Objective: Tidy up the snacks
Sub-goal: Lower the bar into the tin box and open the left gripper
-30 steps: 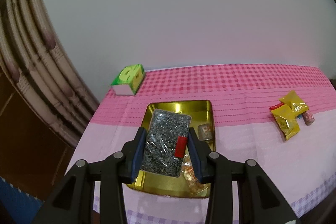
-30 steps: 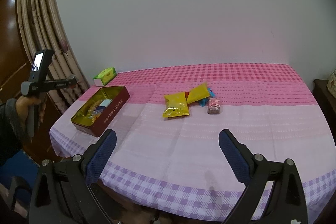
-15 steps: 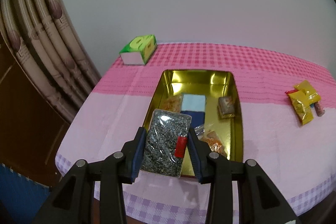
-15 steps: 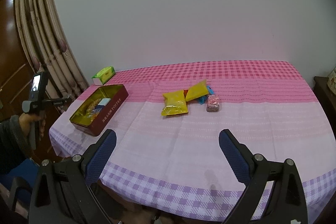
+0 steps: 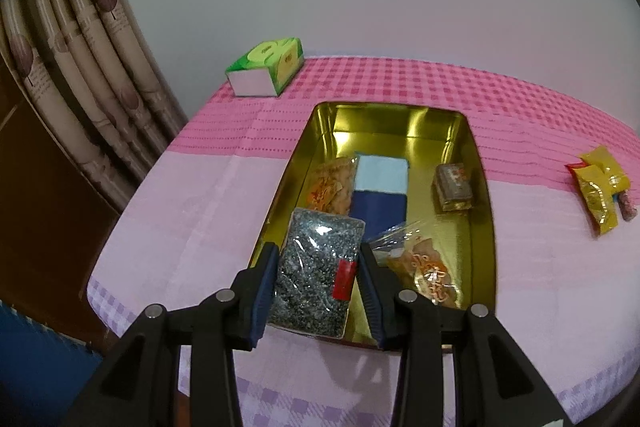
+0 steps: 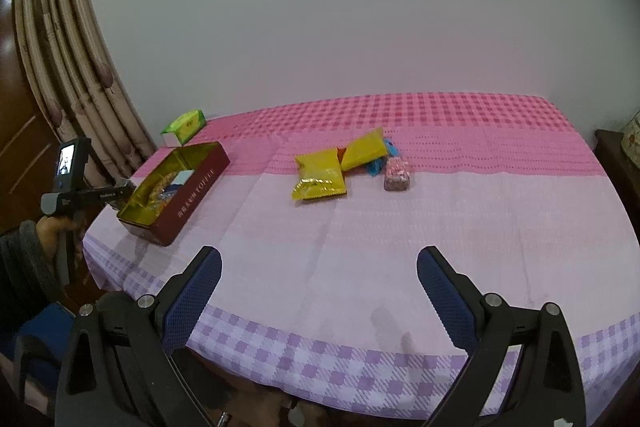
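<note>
Right wrist view alone shows my whole table [image 6: 360, 227], the tin [image 6: 192, 187]'s dark red outer wall and my right gripper [image 6: 319, 287] with jaws wide apart, holding nothing. Left wrist view alone looks into the gold tin [image 5: 484, 211], over whose near end my left gripper [image 5: 318, 287] is clamped on a clear packet of dark seeds [image 5: 316, 267] with 1 red label. Wall lettering is unreadable; 2 yellow packets [image 6: 320, 177] partly hide a blue wrapper [image 6: 376, 167].

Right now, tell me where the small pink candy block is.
In the right wrist view, the pink candy block lies mid-table, right of the yellow packets, beside a blue wrapper.
</note>
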The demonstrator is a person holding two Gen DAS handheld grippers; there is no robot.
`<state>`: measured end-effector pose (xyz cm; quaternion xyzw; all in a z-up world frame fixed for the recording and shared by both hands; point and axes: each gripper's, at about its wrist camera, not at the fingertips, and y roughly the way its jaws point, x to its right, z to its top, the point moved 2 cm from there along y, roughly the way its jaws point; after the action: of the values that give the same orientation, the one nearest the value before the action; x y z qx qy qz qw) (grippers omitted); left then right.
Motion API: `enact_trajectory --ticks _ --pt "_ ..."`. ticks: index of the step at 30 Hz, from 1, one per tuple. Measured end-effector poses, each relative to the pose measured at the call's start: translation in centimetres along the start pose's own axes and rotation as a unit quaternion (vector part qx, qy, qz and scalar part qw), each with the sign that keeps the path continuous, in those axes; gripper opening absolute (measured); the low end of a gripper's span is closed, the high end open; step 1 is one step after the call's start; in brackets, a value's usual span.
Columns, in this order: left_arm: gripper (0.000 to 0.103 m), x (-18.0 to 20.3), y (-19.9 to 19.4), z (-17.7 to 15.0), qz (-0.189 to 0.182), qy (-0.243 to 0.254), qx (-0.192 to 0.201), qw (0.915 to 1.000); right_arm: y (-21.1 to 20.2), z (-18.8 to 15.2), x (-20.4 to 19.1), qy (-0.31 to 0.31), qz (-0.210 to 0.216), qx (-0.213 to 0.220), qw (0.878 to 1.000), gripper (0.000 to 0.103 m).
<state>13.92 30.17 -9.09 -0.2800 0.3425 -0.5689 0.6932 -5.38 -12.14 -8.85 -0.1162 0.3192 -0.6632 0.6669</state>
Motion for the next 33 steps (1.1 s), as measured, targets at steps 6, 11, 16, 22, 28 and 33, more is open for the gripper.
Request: enact_trajectory --ticks 6,11,16,22,28,33 --pt "0.040 -0.1 2.1 -0.8 0.002 -0.004 -0.012 0.9999 1.6 -0.7 0.3 0.001 -0.007 -0.023 1.000 0.098" --pt "0.040 -0.4 3.4 -1.4 0.005 -0.006 -0.017 0.9998 2.5 -1.1 0.2 -0.003 -0.008 -0.035 0.999 0.098" --pt "0.040 -0.7 4.4 -1.7 0.006 -0.007 -0.023 0.9997 3.3 -1.4 0.4 -0.001 -0.011 -0.046 0.999 0.098" --pt "0.040 -0.6 4.8 -1.8 0.010 -0.006 -0.025 0.9996 3.6 -1.7 0.8 0.002 -0.014 -0.053 0.999 0.098" --pt "0.041 -0.2 4.6 -1.8 0.012 0.008 -0.009 0.9999 4.2 -2.0 0.9 0.003 -0.020 -0.061 0.998 0.098" --pt "0.047 0.3 3.0 -1.5 -0.007 0.013 0.022 0.9997 4.9 -2.7 1.0 -0.003 -0.031 -0.074 0.997 0.098"
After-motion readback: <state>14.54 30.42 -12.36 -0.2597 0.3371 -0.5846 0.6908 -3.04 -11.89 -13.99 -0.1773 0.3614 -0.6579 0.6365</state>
